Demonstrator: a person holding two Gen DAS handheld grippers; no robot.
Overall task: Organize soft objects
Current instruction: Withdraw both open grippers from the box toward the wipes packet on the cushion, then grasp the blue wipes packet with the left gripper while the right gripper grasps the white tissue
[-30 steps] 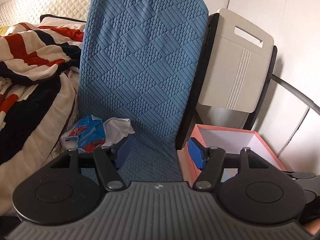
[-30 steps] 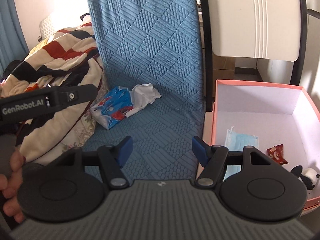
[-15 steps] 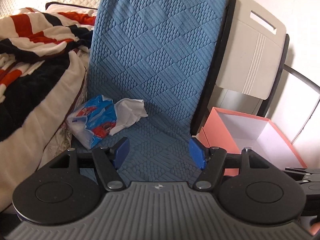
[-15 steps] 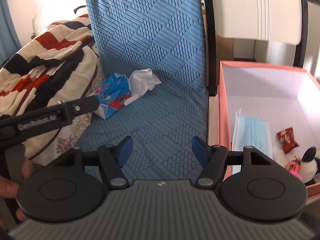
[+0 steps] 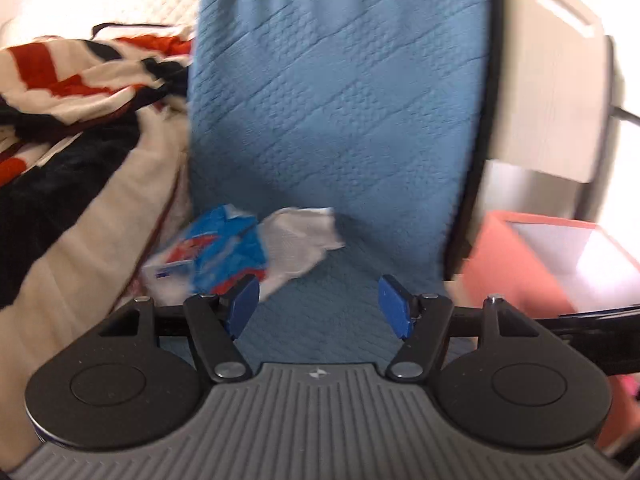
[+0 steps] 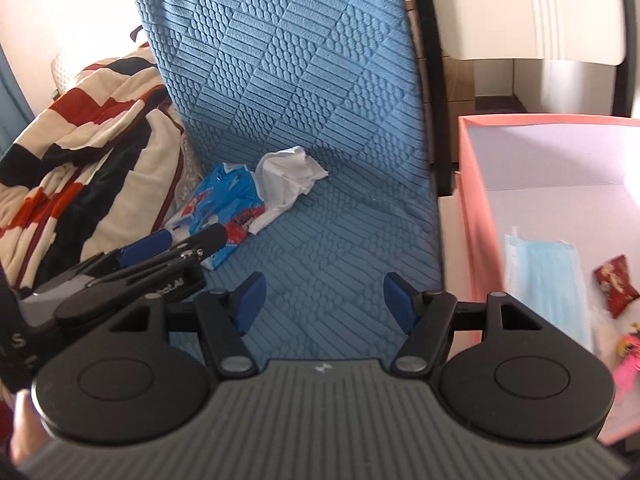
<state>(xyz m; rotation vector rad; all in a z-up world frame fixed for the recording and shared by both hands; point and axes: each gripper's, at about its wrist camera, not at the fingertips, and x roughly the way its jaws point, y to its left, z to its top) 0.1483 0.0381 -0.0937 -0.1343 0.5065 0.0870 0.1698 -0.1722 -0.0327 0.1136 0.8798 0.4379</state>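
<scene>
Closer now than a second ago to the tissue pack (image 5: 208, 254), with the left gripper (image 5: 318, 302) lowered toward the blue textured chair seat (image 6: 320, 248); left view blurred. Right gripper (image 6: 322, 298) likewise nearer the seat, with more of the pink box (image 6: 474, 216) interior exposed at right.

Largest first: blue quilted chair cover (image 6: 280, 60) over backrest and seat. Striped red, white and black blanket (image 6: 80, 136) heaped against the seat's left edge. White folding chair back (image 5: 548, 92) behind, at right. Pink box just beside the seat's right edge, white inside.

On the seat, near its back left corner: blue and red tissue pack, with a crumpled white tissue (image 6: 290, 176) spilling from its end toward the backrest. Inside the box: light blue face mask (image 6: 544, 280) flat on the floor, small red packet (image 6: 614, 284) just right of it, a pink item (image 6: 628, 360) at the near right corner, too cut off to name.

Both pairs of blue pads spread apart, nothing between them; left pad (image 5: 242, 304) just short of the pack.
</scene>
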